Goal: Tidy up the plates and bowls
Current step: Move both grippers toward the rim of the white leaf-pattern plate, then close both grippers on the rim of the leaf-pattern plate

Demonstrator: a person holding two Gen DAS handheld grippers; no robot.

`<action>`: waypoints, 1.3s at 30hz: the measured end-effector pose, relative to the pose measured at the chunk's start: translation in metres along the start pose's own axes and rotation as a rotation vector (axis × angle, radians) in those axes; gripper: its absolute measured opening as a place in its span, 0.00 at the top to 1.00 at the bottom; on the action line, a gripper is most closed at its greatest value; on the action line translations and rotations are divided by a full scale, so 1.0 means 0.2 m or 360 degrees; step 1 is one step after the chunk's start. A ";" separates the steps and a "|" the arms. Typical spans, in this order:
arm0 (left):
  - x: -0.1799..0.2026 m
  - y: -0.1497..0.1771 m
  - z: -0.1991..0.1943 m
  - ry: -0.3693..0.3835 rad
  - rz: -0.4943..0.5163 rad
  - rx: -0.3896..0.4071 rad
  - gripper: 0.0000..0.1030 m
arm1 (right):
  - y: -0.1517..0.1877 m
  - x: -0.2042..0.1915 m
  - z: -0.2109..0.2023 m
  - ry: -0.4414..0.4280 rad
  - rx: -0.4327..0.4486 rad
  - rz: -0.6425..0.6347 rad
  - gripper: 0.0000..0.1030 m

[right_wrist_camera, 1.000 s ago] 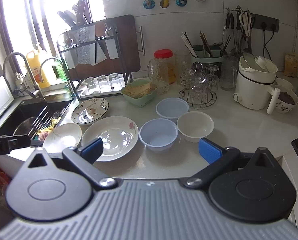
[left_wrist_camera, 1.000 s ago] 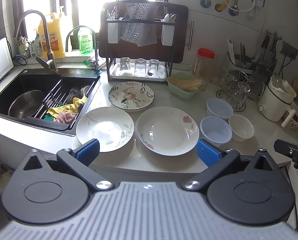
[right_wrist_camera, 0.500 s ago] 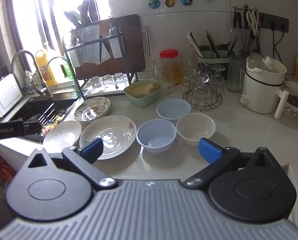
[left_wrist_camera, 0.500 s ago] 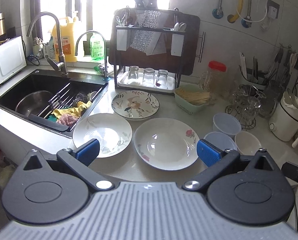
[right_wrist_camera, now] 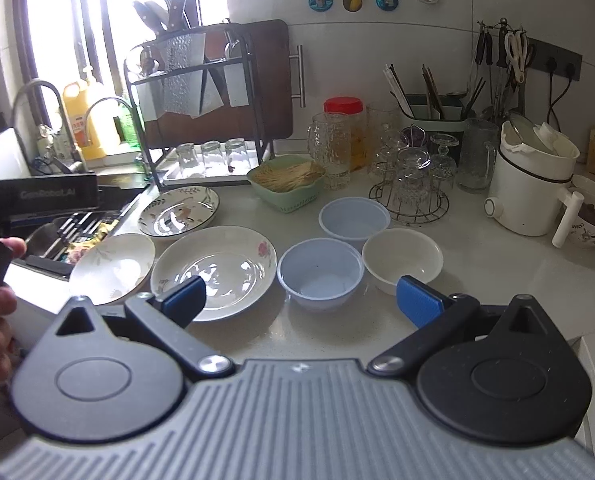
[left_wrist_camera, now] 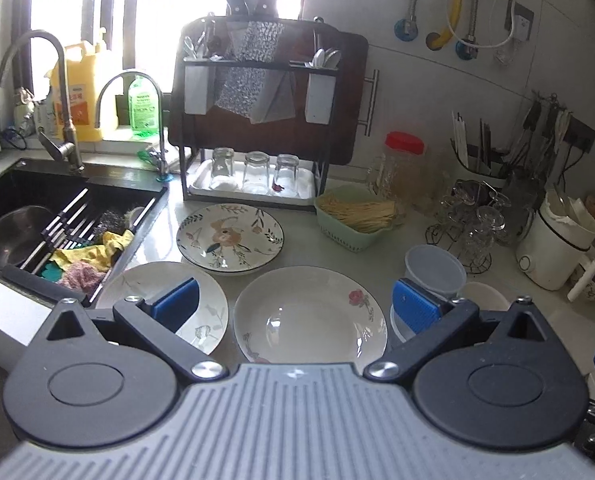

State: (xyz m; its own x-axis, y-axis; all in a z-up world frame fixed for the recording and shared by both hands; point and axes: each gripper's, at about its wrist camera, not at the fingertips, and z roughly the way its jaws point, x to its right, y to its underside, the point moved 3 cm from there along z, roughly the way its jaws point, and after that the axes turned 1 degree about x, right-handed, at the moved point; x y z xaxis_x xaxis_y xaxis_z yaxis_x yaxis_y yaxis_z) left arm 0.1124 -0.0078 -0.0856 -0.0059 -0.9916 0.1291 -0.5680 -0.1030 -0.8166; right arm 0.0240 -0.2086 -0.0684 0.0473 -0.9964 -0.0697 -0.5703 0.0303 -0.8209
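Observation:
Three plates lie on the counter: a floral plate at the back, a white plate front left, a rose-marked deep plate in the middle. To their right stand two pale blue bowls and a white bowl. My left gripper is open and empty, held above the plates. My right gripper is open and empty, above the front blue bowl. The left gripper's body shows at the left edge of the right wrist view.
A sink with cloths lies at the left. A black rack with upturned glasses stands at the back. A green basket, glass jars, a wire glass stand and a white cooker crowd the back right.
Both grippers have moved forward and lower toward the dishes, which look larger. Both stay open and nothing on the counter has moved.

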 end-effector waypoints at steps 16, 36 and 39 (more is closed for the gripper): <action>-0.77 -0.04 0.36 0.0237 0.0324 -0.0195 0.00 | -0.01 -0.64 0.33 0.0040 -0.0115 0.0266 0.17; -1.31 0.00 0.96 0.0436 0.0370 -0.0592 0.00 | 0.17 -1.10 0.93 -0.0073 -0.0424 0.0512 0.36; -1.36 0.03 1.05 0.0512 0.0379 -0.0639 0.03 | 0.20 -1.11 1.00 -0.0111 -0.0488 0.0594 0.37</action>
State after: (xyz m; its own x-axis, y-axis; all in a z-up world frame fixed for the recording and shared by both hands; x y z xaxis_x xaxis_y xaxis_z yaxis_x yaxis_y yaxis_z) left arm 0.2845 0.2439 -0.2436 -0.3867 -0.9037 0.1838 -0.7885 0.2206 -0.5742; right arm 0.1551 0.0297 -0.1993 -0.1575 -0.9140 -0.3739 -0.7737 0.3495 -0.5285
